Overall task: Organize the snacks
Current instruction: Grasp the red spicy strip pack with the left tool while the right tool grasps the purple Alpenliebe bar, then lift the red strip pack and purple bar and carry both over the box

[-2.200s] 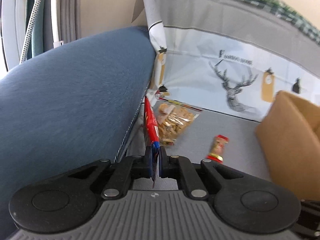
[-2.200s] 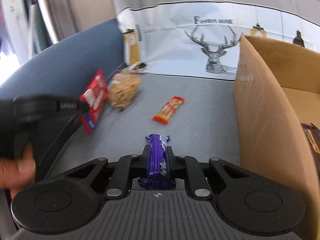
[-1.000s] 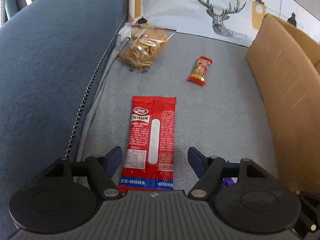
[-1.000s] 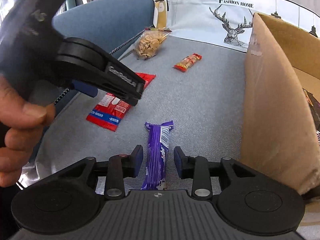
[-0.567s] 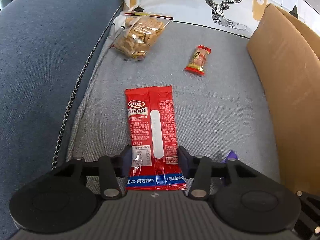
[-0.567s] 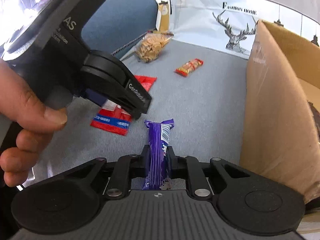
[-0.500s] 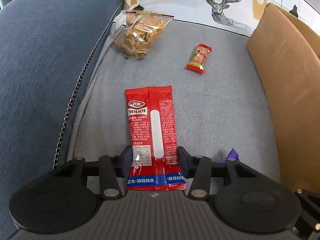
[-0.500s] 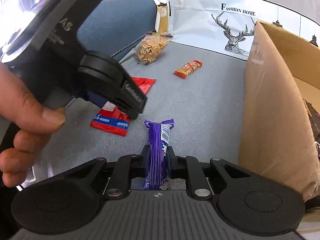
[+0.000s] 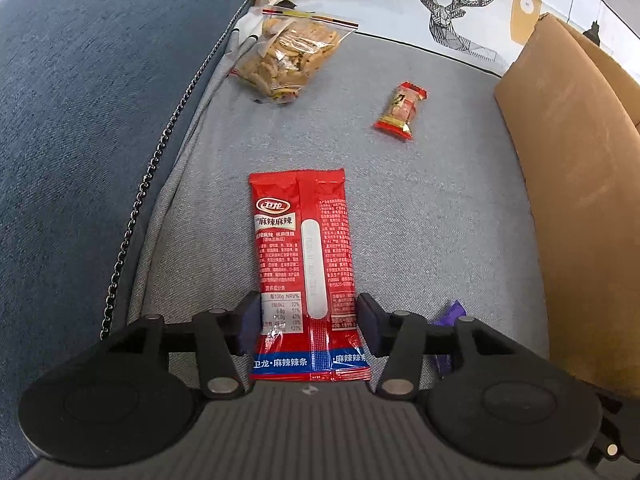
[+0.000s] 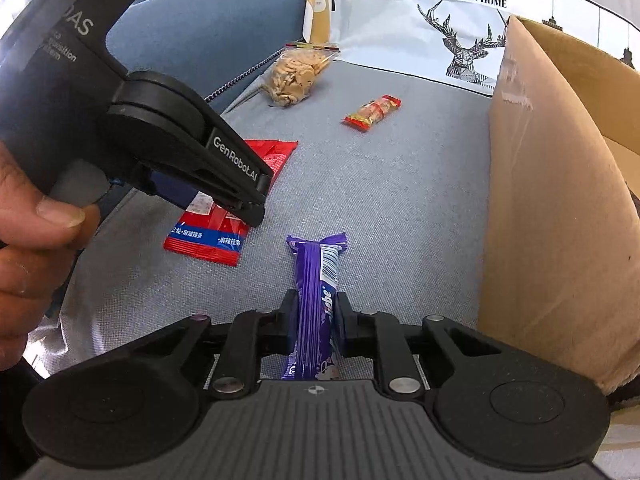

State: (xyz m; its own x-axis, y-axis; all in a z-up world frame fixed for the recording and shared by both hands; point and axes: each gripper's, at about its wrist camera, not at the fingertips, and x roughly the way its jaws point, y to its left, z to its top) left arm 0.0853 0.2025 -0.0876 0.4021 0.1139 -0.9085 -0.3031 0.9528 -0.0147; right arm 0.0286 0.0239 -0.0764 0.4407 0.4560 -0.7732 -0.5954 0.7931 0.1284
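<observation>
A red snack packet [image 9: 302, 240] lies flat on the grey sofa seat. My left gripper [image 9: 308, 320] straddles its near end, pads touching both long edges; the jaws are opening slightly. The right wrist view shows that gripper [image 10: 250, 206] from the side, low over the red packet [image 10: 208, 240], with a person's hand [image 10: 32, 240] holding it. My right gripper [image 10: 316, 316] is shut on a purple chocolate bar [image 10: 316, 272] that points away along the seat. The bar's tip [image 9: 452, 314] shows beside the left gripper.
A tall cardboard box [image 10: 540, 200] stands close on the right. Farther back lie a clear bag of crackers [image 9: 288, 60] and a small red-and-gold snack [image 9: 400, 112]. The blue sofa arm [image 9: 80, 120] rises on the left, and a deer-print cushion [image 9: 460, 8] is behind.
Both pairs of jaws have narrowed from wide apart onto their snacks: the left onto the red packet's edges, the right onto the purple bar. Neither hand has shifted.
</observation>
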